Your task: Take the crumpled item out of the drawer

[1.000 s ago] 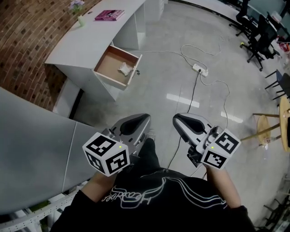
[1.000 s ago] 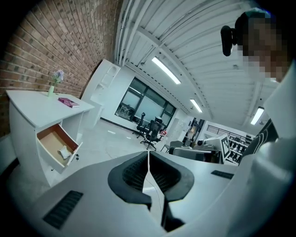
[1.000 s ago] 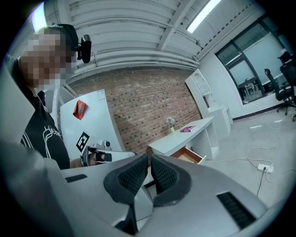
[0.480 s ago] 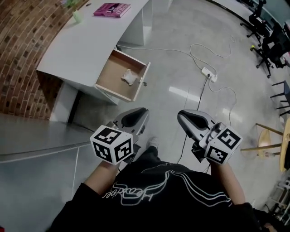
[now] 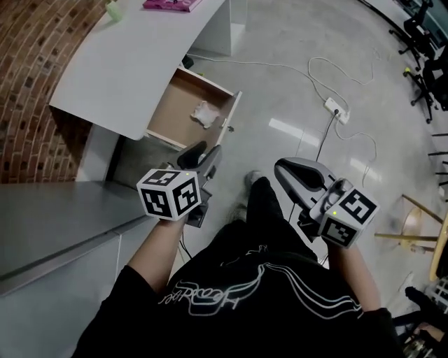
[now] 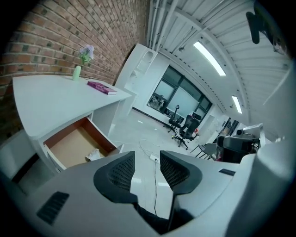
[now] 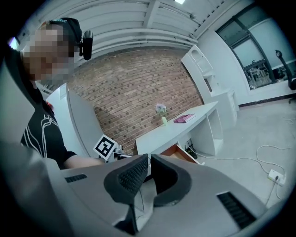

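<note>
The crumpled white item point(image 5: 205, 112) lies in the open wooden drawer point(image 5: 178, 105) under the white desk point(image 5: 133, 63). In the left gripper view the crumpled item point(image 6: 94, 154) shows in the drawer point(image 6: 74, 146) ahead and to the left of the jaws. My left gripper point(image 5: 206, 152) points at the drawer from a short way off; its jaws are opening, with nothing between them point(image 6: 147, 159). My right gripper point(image 5: 287, 168) hangs lower right, over the floor. Its jaws meet at the tips point(image 7: 149, 162) and hold nothing.
A pink book point(image 5: 168, 4) and a small vase with flowers point(image 6: 77, 69) sit on the desk. A power strip point(image 5: 337, 108) and its cable trail over the floor. Office chairs point(image 5: 427, 70) stand at the far right, a grey partition point(image 5: 56, 217) at my left.
I have come closer to the desk, and the drawer now lies just ahead. My left gripper has lifted toward the drawer and its jaws have parted. The right gripper stays low.
</note>
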Tool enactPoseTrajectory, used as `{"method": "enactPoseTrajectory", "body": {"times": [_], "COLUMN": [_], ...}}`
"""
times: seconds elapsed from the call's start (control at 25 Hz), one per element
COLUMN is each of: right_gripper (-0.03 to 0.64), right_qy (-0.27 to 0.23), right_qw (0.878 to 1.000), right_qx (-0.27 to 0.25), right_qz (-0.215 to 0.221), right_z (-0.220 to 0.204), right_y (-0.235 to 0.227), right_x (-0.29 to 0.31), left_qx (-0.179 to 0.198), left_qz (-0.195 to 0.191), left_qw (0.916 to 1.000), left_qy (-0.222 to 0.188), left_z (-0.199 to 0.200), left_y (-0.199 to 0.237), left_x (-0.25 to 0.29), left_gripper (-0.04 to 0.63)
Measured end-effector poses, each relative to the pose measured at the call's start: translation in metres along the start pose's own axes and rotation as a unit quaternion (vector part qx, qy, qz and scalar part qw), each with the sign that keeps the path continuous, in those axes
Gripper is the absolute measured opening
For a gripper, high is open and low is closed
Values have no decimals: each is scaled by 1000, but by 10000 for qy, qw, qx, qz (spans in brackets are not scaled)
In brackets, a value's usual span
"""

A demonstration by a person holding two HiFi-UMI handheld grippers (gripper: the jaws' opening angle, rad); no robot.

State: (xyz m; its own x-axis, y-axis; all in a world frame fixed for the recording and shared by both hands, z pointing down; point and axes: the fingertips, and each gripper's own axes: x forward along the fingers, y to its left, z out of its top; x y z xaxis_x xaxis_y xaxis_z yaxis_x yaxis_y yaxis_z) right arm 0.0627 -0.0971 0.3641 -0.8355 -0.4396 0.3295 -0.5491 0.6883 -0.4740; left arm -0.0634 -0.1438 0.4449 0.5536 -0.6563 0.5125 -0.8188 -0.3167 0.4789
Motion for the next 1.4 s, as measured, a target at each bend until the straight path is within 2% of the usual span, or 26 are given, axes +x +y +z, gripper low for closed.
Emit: {"method": "enactPoseTrajectory", "body": {"times": [0.2, 0.36, 0.64, 0.84, 1.04, 1.24, 1.4], "right_gripper": [49, 49, 49, 49, 49, 49, 49], "right_qy": [-66, 150, 469, 675, 932, 1070, 1090], "right_qw": [9986, 9985, 9964, 9936, 9898, 9864, 9844], "right_qx": [320, 89, 246, 359, 485, 686, 802], "right_qz": [409, 513, 659, 834, 964, 1038, 1123], "right_z": [14, 13, 23, 16, -3, -15, -17], "right_y": [-34, -83, -155, -189, -215, -238, -245], "right_x": [25, 46, 90, 120, 139, 157, 172], "left_qx": [-145, -222, -420, -599, -572, -693, -582], "left_qz": [557, 958, 1579, 1890, 2130, 2497, 2696], "left_qw": [9983, 9946, 9846, 9762, 9671, 9535, 9440], "left_qy": [111, 325, 622, 876, 1271, 1536, 1811], "left_z": [7, 13, 14, -5, -32, -60, -80], "left_y": [39, 73, 147, 197, 239, 280, 304], "left_x": [43, 82, 151, 192, 221, 242, 253], "left_gripper": [189, 205, 237, 262, 285, 304, 311]}}
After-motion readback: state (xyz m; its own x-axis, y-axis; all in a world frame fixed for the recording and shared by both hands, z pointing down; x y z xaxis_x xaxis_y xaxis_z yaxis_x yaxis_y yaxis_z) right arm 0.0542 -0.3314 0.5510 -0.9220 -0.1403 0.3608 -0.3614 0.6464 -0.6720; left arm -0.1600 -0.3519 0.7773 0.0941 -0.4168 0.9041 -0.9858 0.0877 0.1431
